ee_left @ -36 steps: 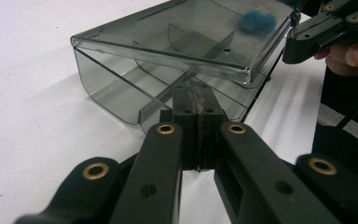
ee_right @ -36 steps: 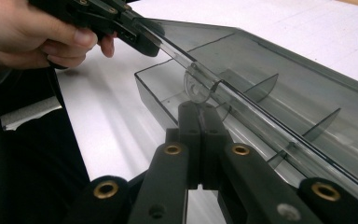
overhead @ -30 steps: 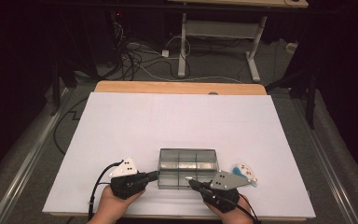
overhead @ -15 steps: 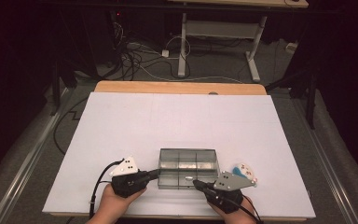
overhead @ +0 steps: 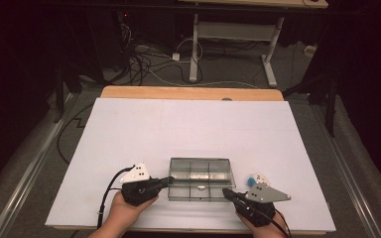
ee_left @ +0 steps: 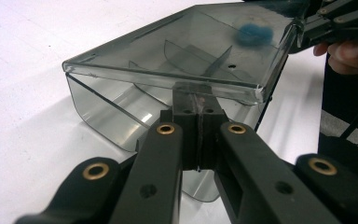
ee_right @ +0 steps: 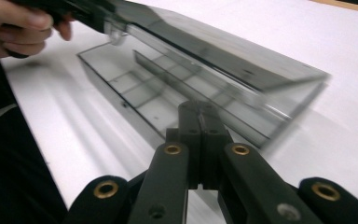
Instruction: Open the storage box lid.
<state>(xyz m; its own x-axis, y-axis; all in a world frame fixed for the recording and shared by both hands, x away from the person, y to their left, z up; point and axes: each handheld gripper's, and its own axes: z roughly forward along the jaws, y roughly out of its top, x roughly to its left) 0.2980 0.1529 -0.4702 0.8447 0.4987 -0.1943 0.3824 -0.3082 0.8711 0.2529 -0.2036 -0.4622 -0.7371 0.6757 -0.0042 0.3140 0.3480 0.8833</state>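
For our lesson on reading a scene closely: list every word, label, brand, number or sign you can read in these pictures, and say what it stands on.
There is none to read.
Clear compartment box: lid and walls plain, no label.
Left gripper and right gripper: black jaws and grey plates with screws, no lettering.
White table sheet: blank.
Small white and blue thing by the box: too small to tell any marking.

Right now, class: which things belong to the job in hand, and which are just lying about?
In the job:
- clear compartment box with its lid
- left gripper, shut
- right gripper, shut

Lying about:
- small blue and white object
- cables on the floor
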